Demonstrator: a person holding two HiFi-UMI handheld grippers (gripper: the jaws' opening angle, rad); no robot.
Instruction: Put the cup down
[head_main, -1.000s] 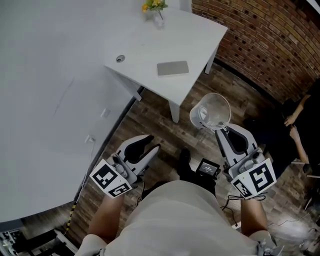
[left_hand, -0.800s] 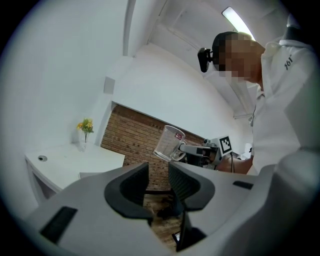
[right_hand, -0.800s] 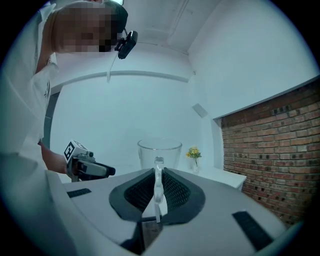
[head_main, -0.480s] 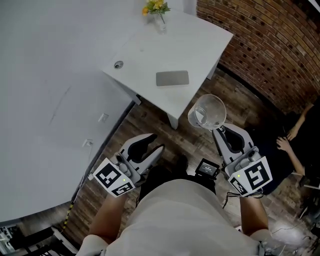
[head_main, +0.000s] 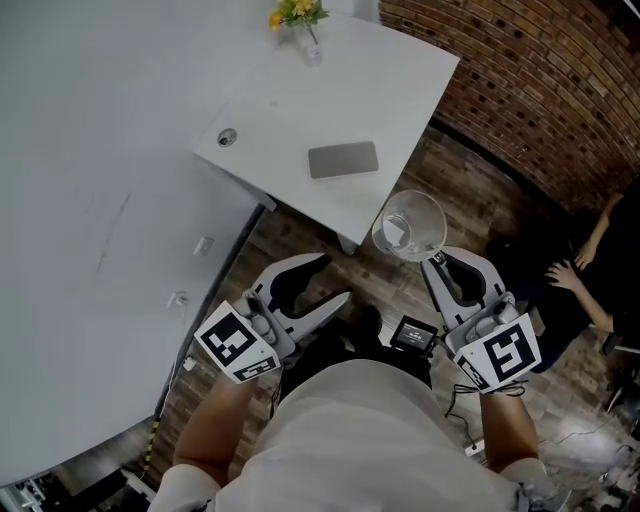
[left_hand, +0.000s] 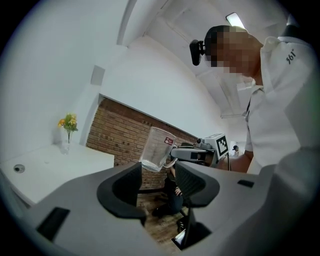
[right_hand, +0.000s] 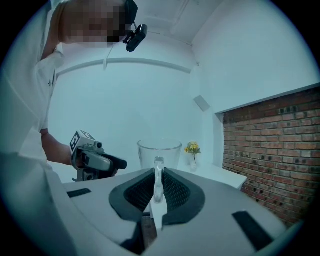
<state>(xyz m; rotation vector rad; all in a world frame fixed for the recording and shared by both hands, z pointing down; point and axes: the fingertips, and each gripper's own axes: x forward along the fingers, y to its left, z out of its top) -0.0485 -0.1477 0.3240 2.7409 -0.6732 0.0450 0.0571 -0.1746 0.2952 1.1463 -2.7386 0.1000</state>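
Clear glass cup: upright, up in the air, just off the white bench corner, over the wooden floor.
Right gripper: jaws clenched on the cup's handle.
Left gripper: jaws released, just been opening, nothing between them.

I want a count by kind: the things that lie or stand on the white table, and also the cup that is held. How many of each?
clear cup: 1
vase of yellow flowers: 1
flat grey slab: 1
small round grey piece: 1
Total: 4
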